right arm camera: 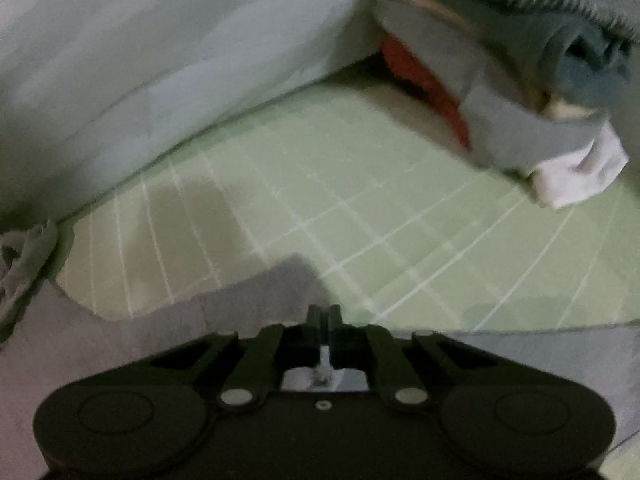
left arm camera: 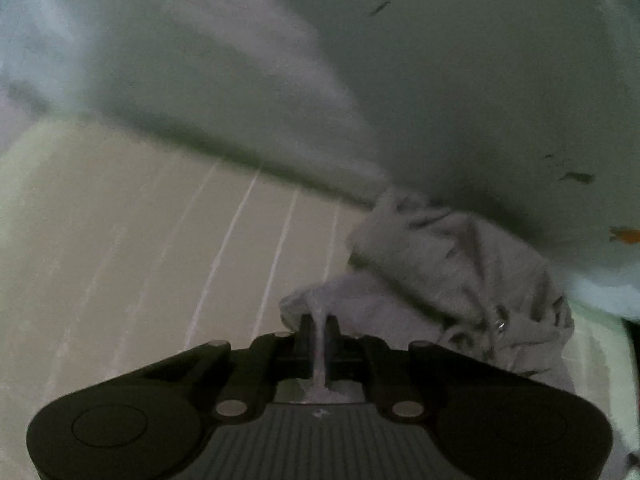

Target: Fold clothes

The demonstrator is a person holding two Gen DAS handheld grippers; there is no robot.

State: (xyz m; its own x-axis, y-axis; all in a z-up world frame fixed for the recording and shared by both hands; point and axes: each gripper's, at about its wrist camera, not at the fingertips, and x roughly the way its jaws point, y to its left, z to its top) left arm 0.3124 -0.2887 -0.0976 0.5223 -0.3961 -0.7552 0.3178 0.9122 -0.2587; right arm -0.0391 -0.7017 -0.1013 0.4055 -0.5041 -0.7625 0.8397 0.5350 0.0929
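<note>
The garment (left arm camera: pixel 460 272) is a pale grey, soft, fleecy piece with a metal eyelet and a drawcord near its bunched part. In the left view it hangs crumpled in folds, one thin edge drawn taut. In the right view a flatter part of it (right arm camera: pixel 256 292) spreads over the green gridded surface, one corner pointing forward. Both views are blurred.

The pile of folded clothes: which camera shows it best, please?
The right wrist view. There the pile of folded clothes lies at upper right on the green mat, blurred but distinct. The left wrist view does not show it, only the grey garment.
</note>
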